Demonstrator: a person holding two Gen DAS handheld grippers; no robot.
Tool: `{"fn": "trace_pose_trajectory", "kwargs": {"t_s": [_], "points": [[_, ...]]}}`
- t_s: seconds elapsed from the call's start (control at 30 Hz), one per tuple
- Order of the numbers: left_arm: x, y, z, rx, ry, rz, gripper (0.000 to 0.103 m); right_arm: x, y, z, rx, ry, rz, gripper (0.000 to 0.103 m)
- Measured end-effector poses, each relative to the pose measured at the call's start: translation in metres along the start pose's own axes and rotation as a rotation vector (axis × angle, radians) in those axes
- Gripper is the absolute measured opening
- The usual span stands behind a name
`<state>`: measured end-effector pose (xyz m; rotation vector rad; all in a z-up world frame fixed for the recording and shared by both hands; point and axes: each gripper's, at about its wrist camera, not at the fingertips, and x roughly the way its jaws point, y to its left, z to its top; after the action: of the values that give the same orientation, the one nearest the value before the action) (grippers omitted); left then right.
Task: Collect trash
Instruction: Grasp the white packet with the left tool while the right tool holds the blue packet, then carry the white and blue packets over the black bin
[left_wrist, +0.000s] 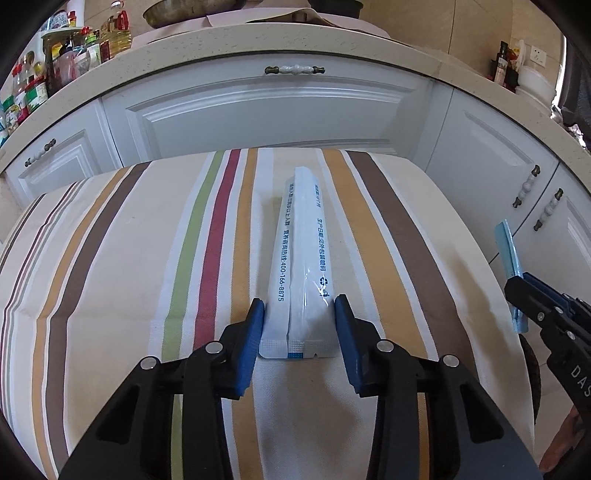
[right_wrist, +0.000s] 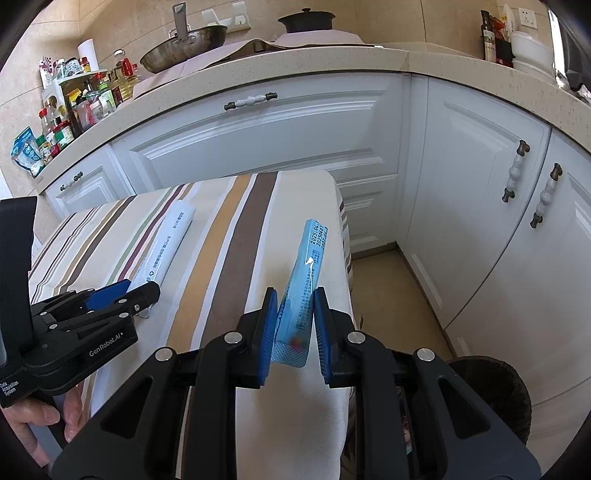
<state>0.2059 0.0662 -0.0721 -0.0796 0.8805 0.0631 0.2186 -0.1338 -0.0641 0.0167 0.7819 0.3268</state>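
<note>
A long white sachet (left_wrist: 301, 266) with blue print lies flat on the striped tablecloth (left_wrist: 129, 258). My left gripper (left_wrist: 300, 304) straddles its near end, fingers just beside its edges, open. It also shows in the right wrist view (right_wrist: 166, 243) with the left gripper (right_wrist: 127, 291) at its near end. My right gripper (right_wrist: 294, 295) is shut on a light blue sachet (right_wrist: 304, 280) and holds it tilted above the table's right edge; this sachet also shows in the left wrist view (left_wrist: 511, 254).
White kitchen cabinets (left_wrist: 258, 110) and a speckled counter (right_wrist: 295, 62) curve behind the table. Bottles and jars (right_wrist: 74, 103) crowd the counter's left end; a wok (right_wrist: 184, 48) sits further back. A dark bin (right_wrist: 495, 391) stands on the floor at the table's right.
</note>
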Motion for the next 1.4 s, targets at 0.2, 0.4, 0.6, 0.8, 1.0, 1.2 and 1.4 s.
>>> {"fn": "trace_pose_trajectory", "kwargs": {"t_s": [0.2, 0.4, 0.6, 0.8, 1.0, 1.2, 1.4], "points": [[-0.004, 0.001, -0.001, -0.009, -0.022, -0.001, 0.039, -0.002, 0.004, -0.002, -0.003, -0.004, 0.001, 0.020], [-0.013, 0.002, -0.005, -0.008, -0.046, 0.006, 0.039, -0.006, 0.011, -0.003, -0.012, -0.016, 0.002, 0.020], [-0.029, 0.007, -0.009, -0.015, -0.088, 0.016, 0.039, -0.014, 0.016, -0.003, -0.023, -0.036, 0.010, 0.020], [-0.052, 0.014, -0.018, -0.017, -0.138, 0.034, 0.039, -0.029, 0.025, -0.006, -0.038, -0.064, 0.023, 0.020], [-0.081, 0.023, -0.035, -0.027, -0.190, 0.052, 0.039, -0.053, 0.037, -0.014, -0.059, -0.100, 0.033, 0.020], [-0.102, 0.030, -0.049, -0.042, -0.212, 0.047, 0.039, -0.082, 0.048, -0.027, -0.085, -0.127, 0.039, 0.020], [-0.131, 0.029, -0.066, -0.031, -0.256, 0.053, 0.039, -0.115, 0.056, -0.043, -0.105, -0.161, 0.035, 0.020]]}}
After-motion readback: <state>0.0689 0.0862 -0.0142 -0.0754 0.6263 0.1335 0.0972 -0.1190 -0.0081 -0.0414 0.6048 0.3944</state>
